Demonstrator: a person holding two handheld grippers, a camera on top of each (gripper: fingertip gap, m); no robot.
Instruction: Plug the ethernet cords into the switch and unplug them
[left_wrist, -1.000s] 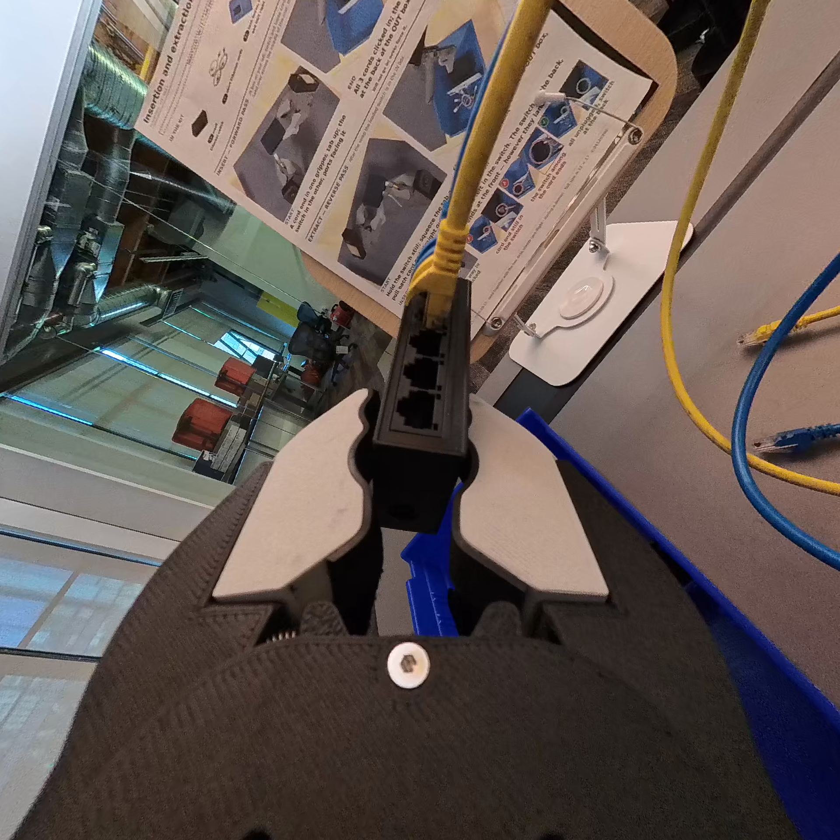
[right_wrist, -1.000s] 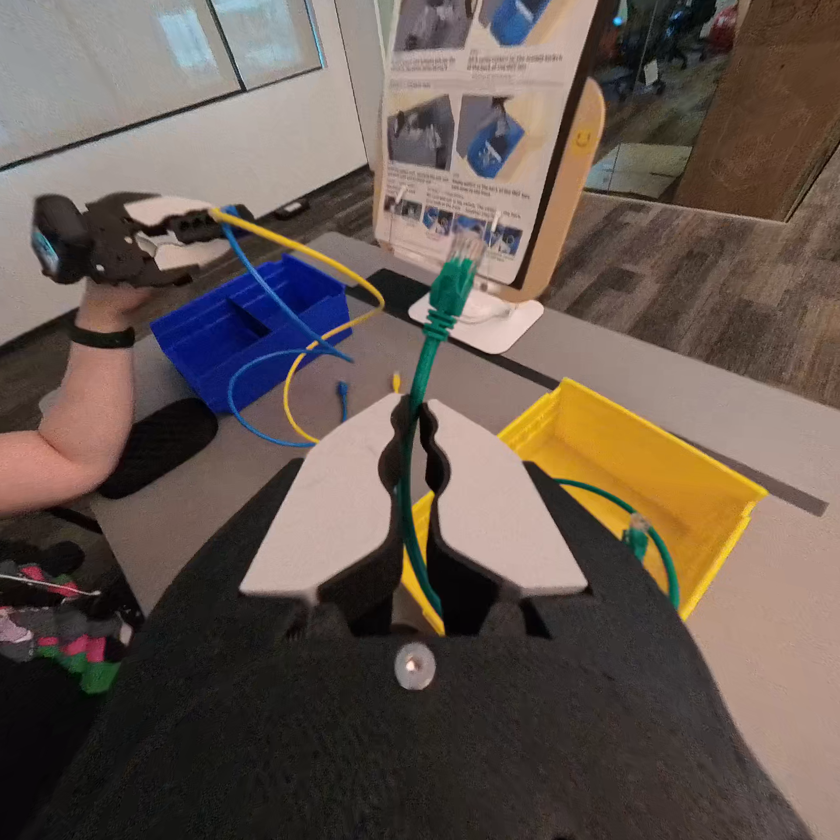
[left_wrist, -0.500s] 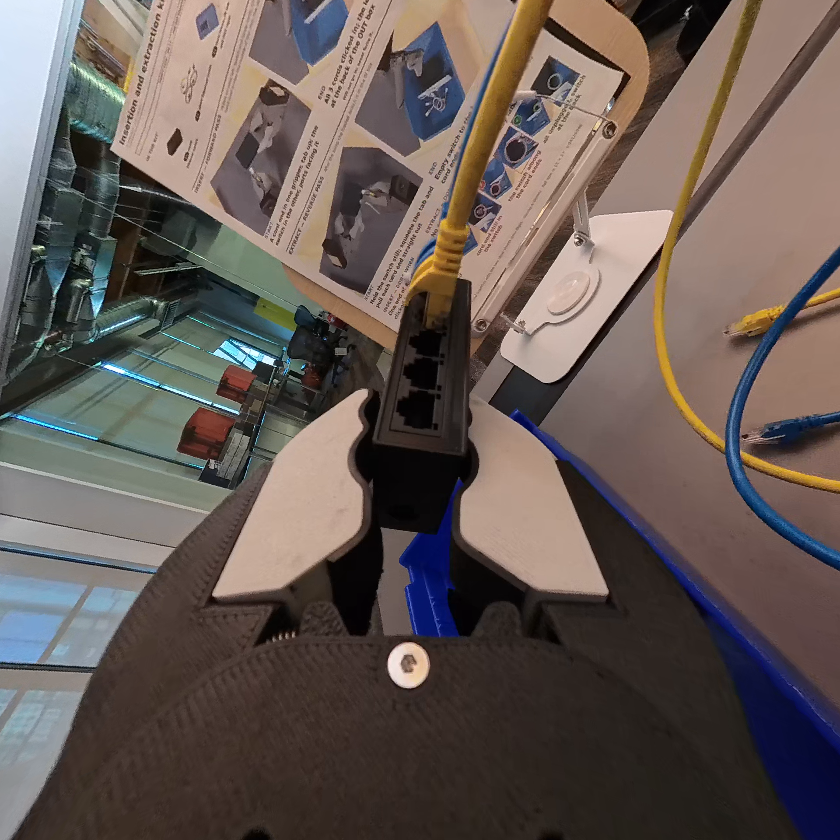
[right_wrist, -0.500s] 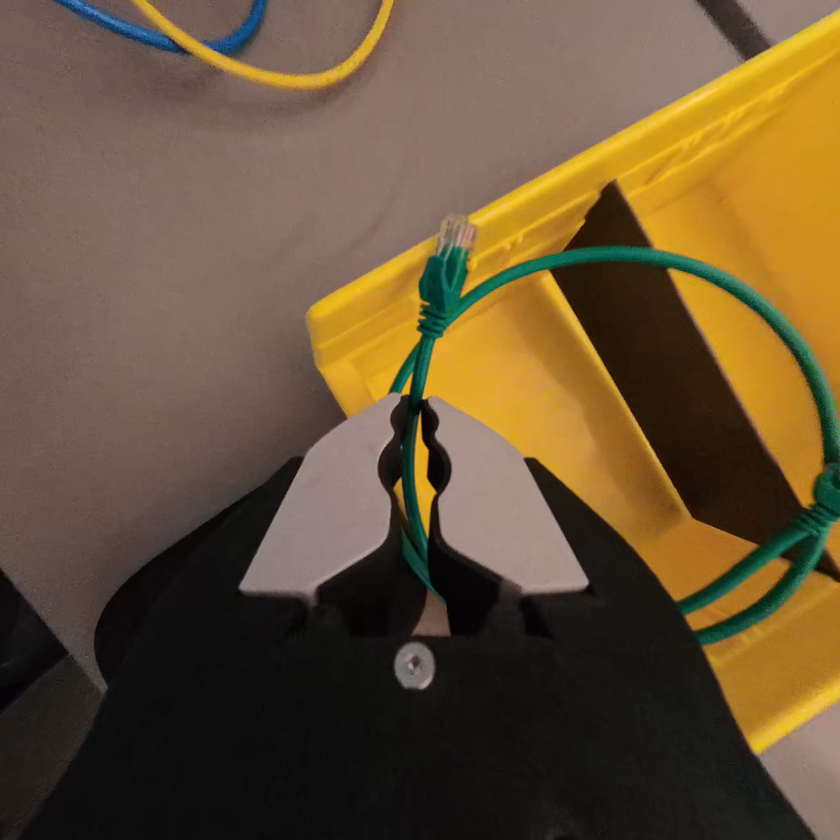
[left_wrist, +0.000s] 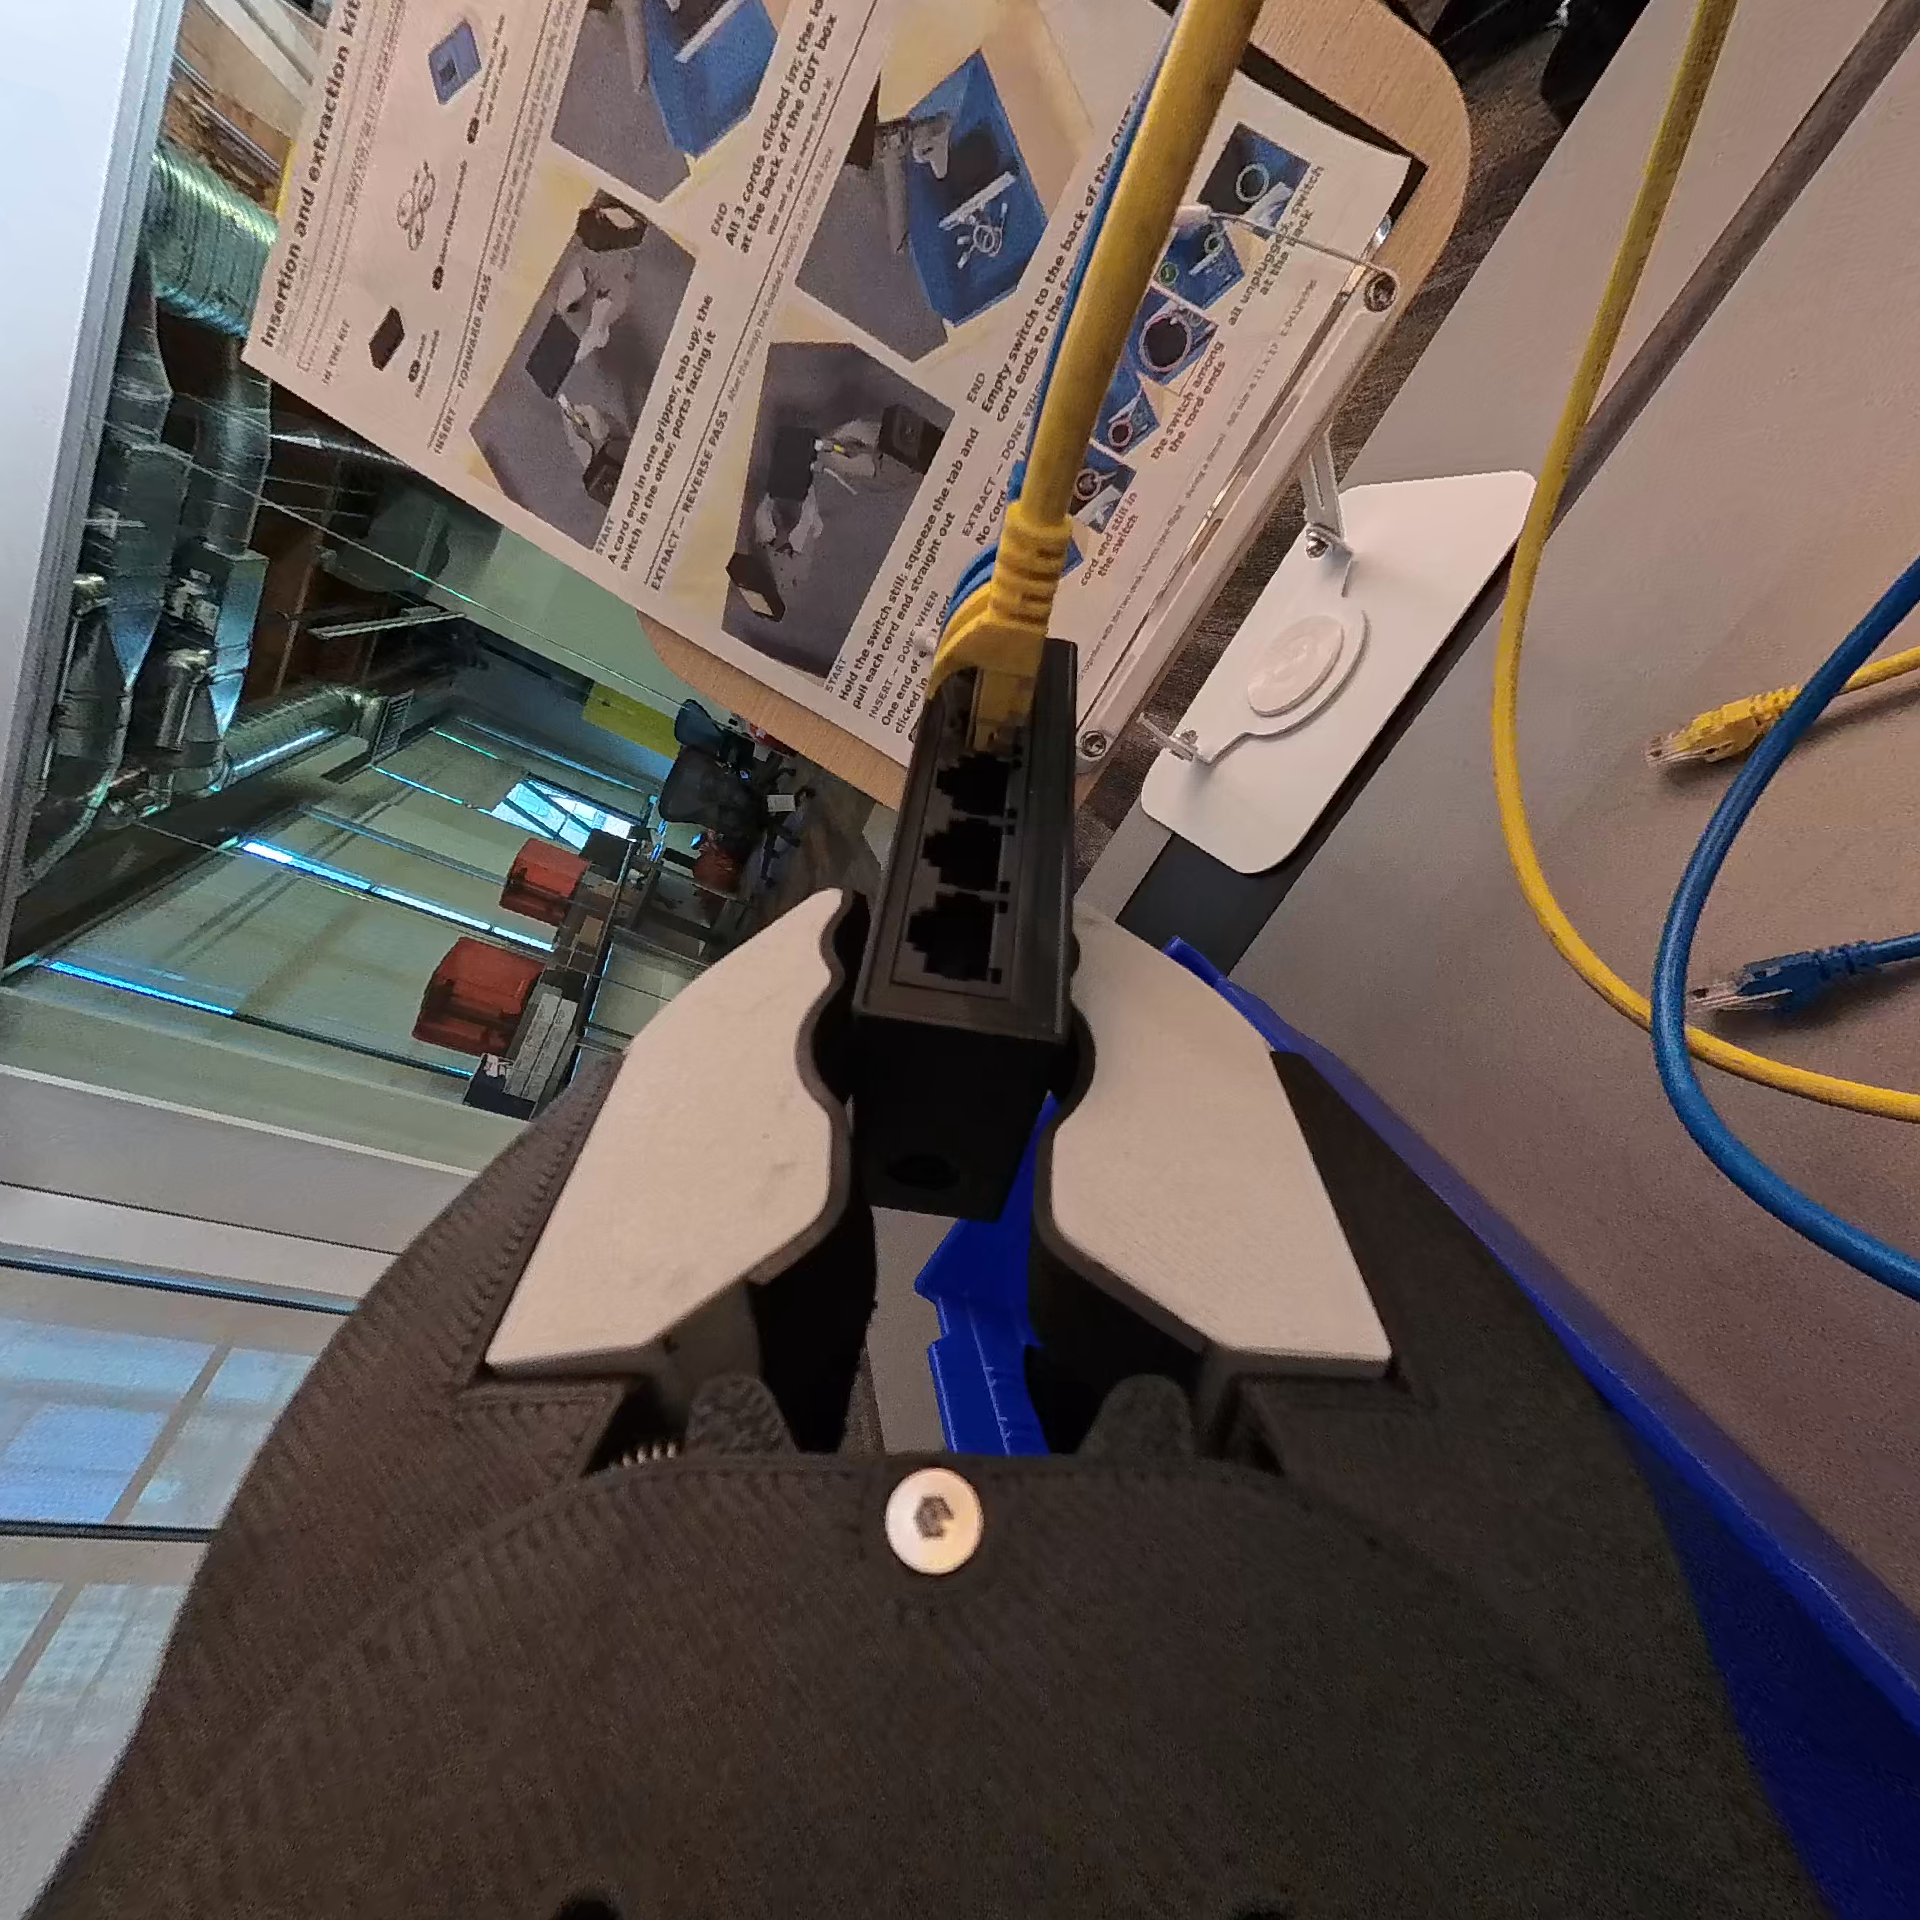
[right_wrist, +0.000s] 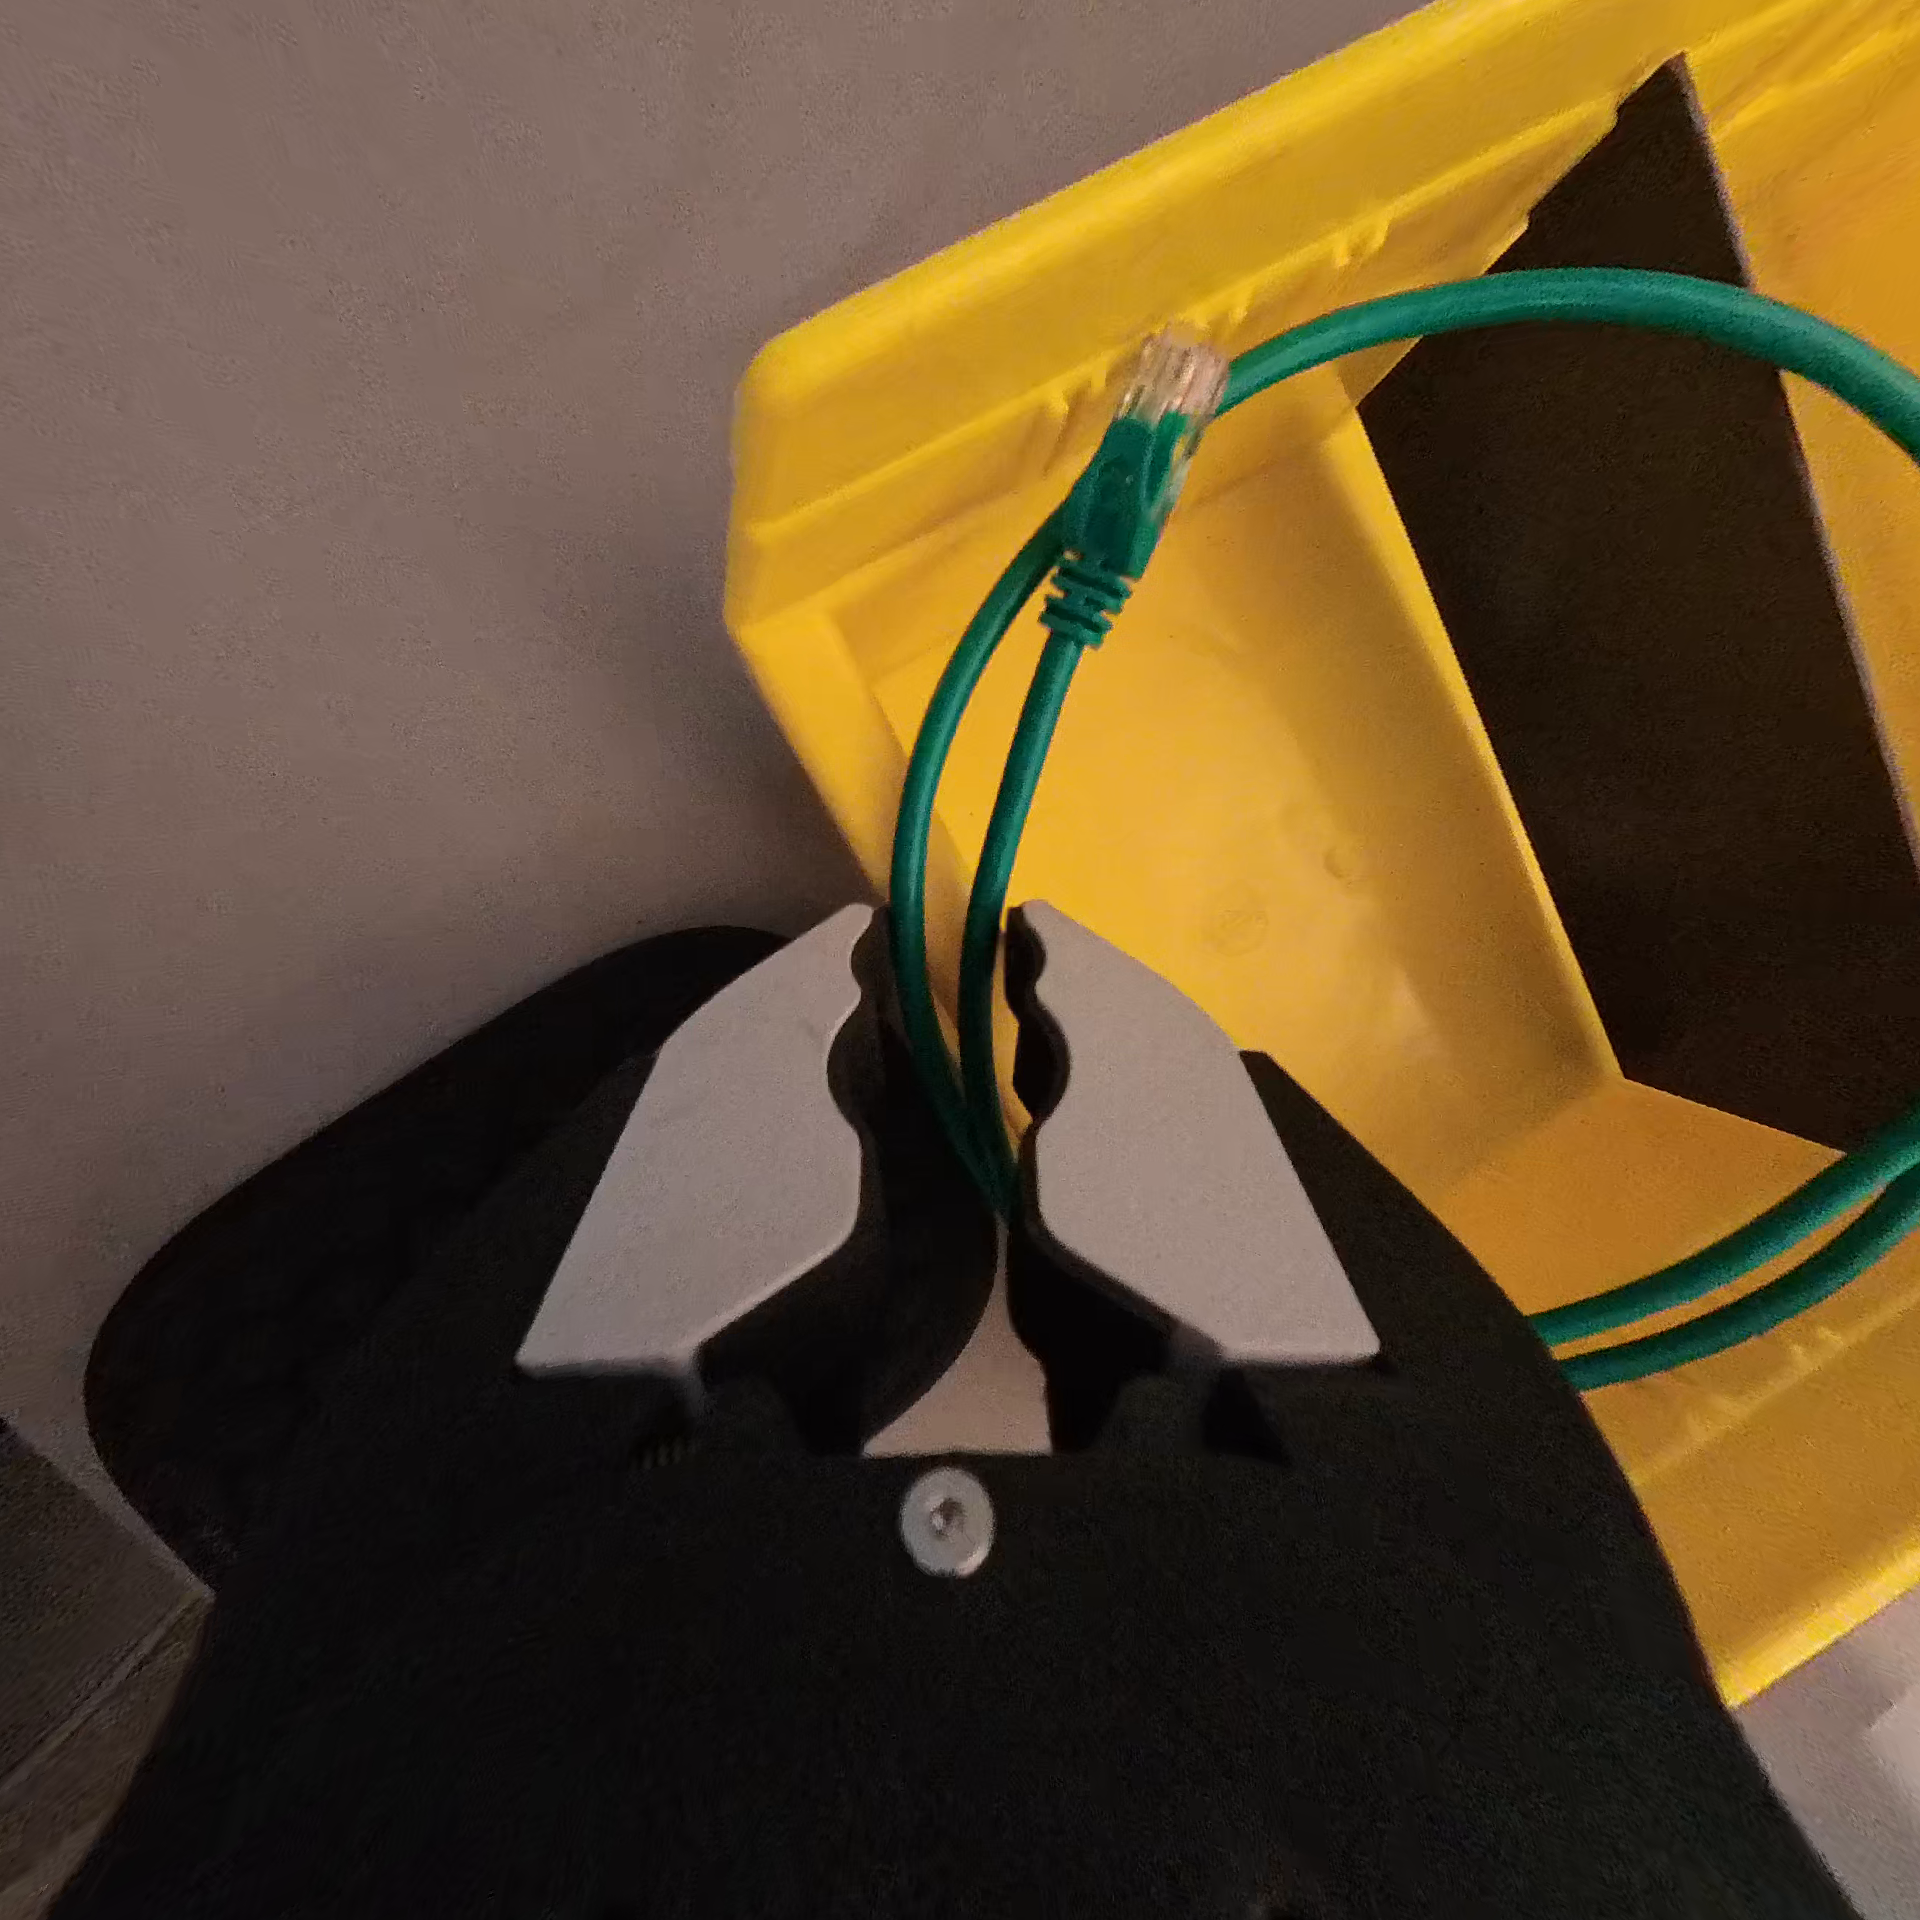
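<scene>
In the left wrist view my left gripper (left_wrist: 961, 935) is shut on the black switch (left_wrist: 966, 1039) and holds it in the air, ports facing me. A yellow cord (left_wrist: 1023, 592) is plugged into the far port, with a blue cord (left_wrist: 971, 587) just behind it. Three near ports are bare. In the right wrist view my right gripper (right_wrist: 940, 920) is open over the yellow bin (right_wrist: 935, 343). Two strands of the green cord (right_wrist: 997, 831) pass between its pads, which stand apart from them. The green cord's plug (right_wrist: 1132, 488) points up toward the bin's rim.
The free yellow plug (left_wrist: 1714, 727) and blue plug (left_wrist: 1787, 982) lie on the grey table (left_wrist: 1714, 520). A blue bin (left_wrist: 1558, 1351) sits under my left gripper. An instruction sheet on a white stand (left_wrist: 1340, 665) is behind. A black divider (right_wrist: 1662, 623) splits the yellow bin. The left gripper's tips are roughly 50 centimetres from the right gripper's. It is some 25 centimetres from my left tips to the free yellow plug (left_wrist: 1714, 727).
My right gripper tipped down over the yellow bin and its jaws opened, so the green cord it pinched now lies loose between them. My left gripper holds the switch nearly still.
</scene>
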